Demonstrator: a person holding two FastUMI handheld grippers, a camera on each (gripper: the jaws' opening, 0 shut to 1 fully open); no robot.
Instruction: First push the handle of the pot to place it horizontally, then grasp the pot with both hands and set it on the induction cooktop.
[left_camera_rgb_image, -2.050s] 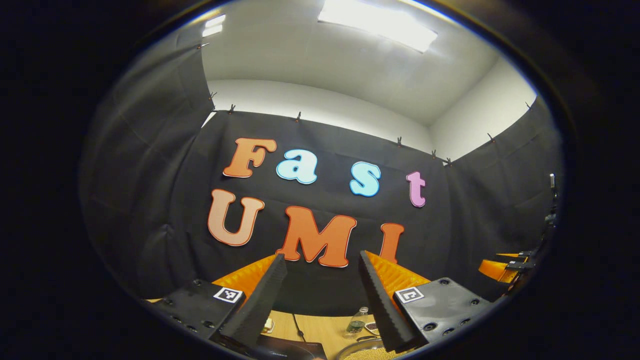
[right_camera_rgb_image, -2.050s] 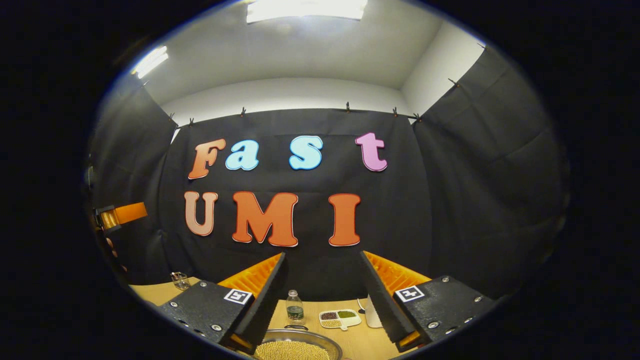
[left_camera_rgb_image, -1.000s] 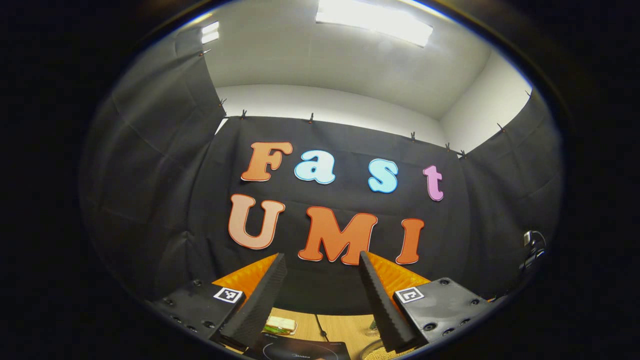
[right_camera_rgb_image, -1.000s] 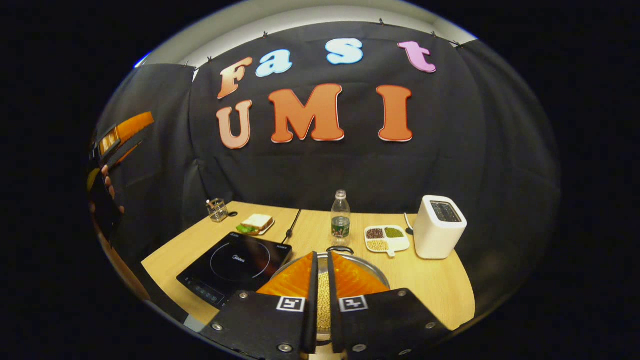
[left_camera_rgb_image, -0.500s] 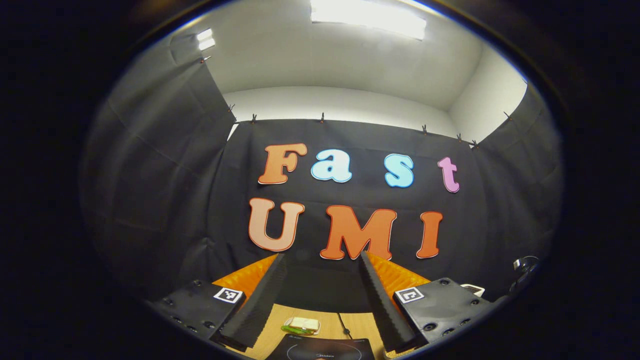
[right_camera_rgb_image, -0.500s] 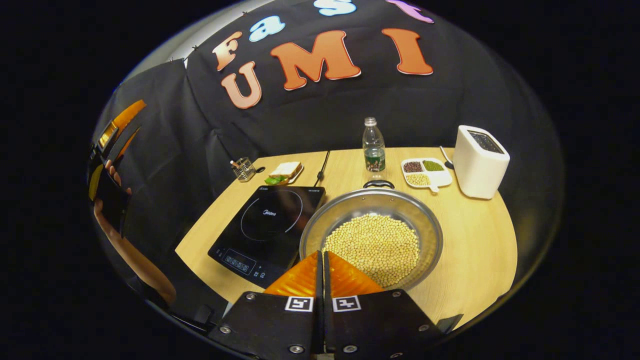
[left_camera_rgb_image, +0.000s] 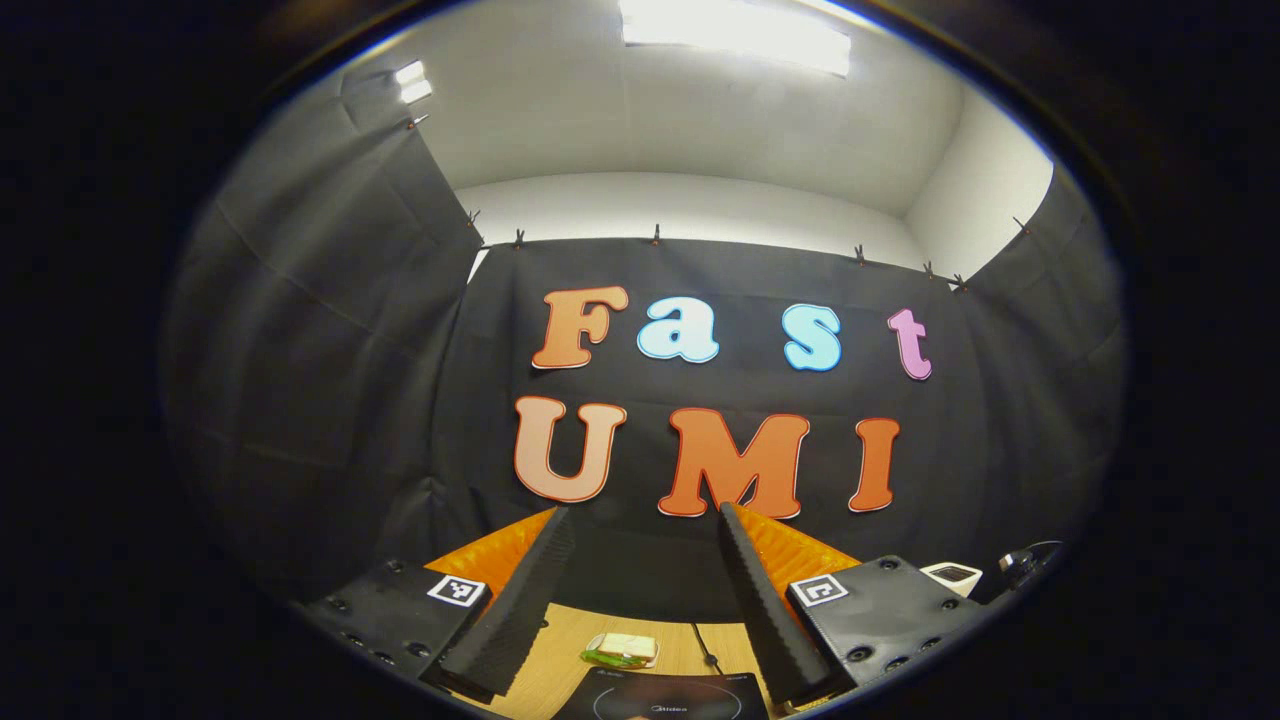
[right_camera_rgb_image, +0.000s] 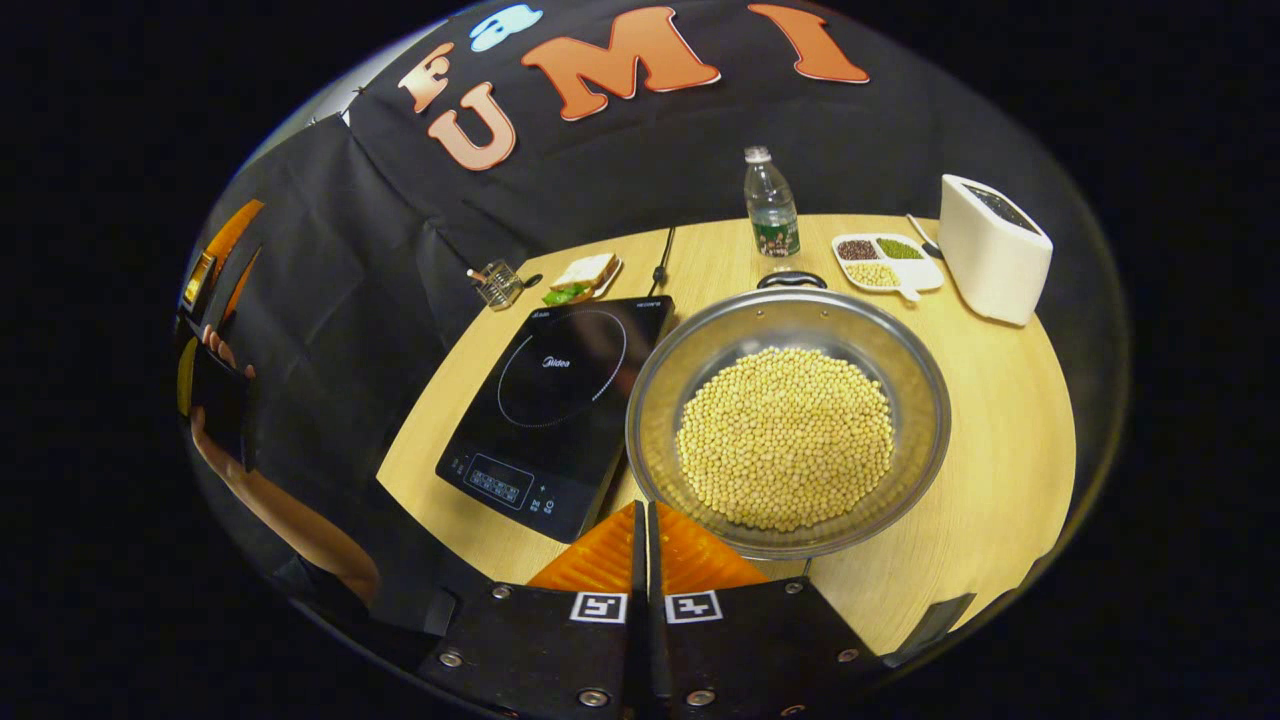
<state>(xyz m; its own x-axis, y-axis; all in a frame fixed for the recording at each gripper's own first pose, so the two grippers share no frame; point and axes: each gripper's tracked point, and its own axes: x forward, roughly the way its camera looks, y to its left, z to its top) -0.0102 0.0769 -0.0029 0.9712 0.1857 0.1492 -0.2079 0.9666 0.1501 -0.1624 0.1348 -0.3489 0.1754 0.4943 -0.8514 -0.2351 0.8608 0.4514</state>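
Right claw (right_camera_rgb_image: 647, 520) was pinched shut on nothing, near the pot (right_camera_rgb_image: 787, 420); left claw (left_camera_rgb_image: 640, 530) gaped wide. A hard shove could've spilled the beans (right_camera_rgb_image: 785, 435), I reckon.

Table (right_camera_rgb_image: 1000, 440): pot (right_camera_rgb_image: 790, 420) holding beans (right_camera_rgb_image: 785, 435) at centre, cooktop (right_camera_rgb_image: 555, 400) touching or just beside it on the left. Behind the pot, left to right: glass (right_camera_rgb_image: 497, 285), sandwich (right_camera_rgb_image: 583, 275), bottle (right_camera_rgb_image: 771, 205), divided dish (right_camera_rgb_image: 885, 262), toaster (right_camera_rgb_image: 993, 248). A cable (right_camera_rgb_image: 663, 255) runs back from the cooktop between sandwich and bottle.
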